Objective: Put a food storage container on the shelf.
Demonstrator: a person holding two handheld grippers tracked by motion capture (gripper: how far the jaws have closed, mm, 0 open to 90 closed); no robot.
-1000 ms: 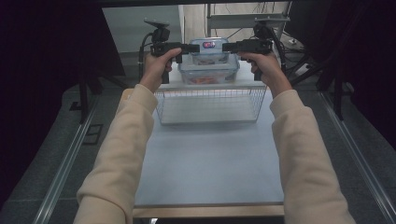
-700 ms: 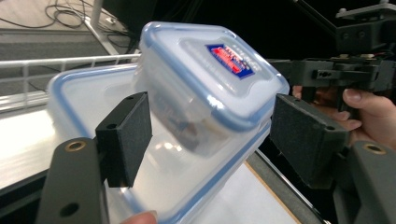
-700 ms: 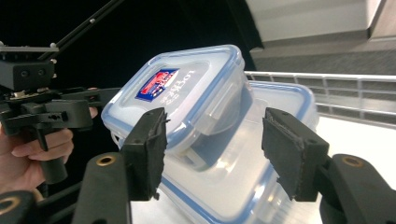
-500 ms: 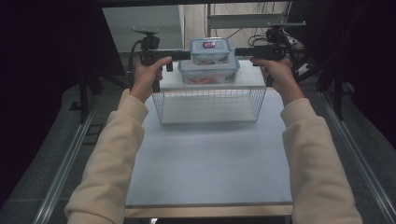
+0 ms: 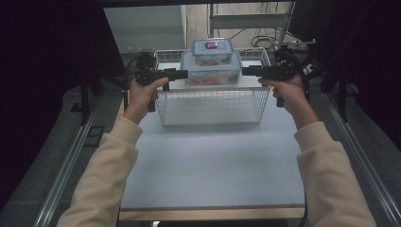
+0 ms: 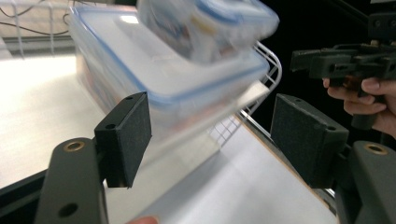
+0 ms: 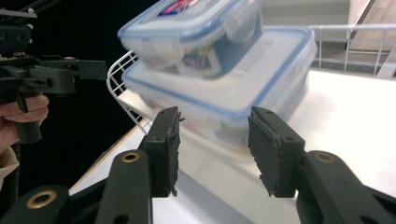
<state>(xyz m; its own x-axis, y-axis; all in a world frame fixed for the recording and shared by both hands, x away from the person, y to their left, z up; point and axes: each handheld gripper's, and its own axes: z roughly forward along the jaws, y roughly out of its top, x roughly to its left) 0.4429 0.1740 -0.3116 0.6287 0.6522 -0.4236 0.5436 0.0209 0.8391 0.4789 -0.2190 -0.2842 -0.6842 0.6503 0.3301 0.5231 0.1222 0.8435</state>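
Two clear containers with blue-rimmed lids are stacked: a small container (image 5: 212, 51) on a large container (image 5: 211, 71). They rest on a white surface inside the rim of a wire basket (image 5: 210, 106). My left gripper (image 5: 183, 74) points at the large container's left side, just short of it, jaws open and empty (image 6: 210, 135). My right gripper (image 5: 246, 72) faces its right side. Its jaws have just been opening a little, and nothing is between the pads (image 7: 212, 149). The large container (image 7: 233, 88) stands just beyond them.
The pale table (image 5: 213, 170) stretches from the basket toward me. Dark floor and metal rails (image 5: 71, 156) run along both sides. Cables and a shelf frame (image 5: 265, 33) lie behind the basket.
Both grippers have pulled sideways away from the stacked containers and dropped slightly, from the small container's level to the large one's. The containers have stayed in place.
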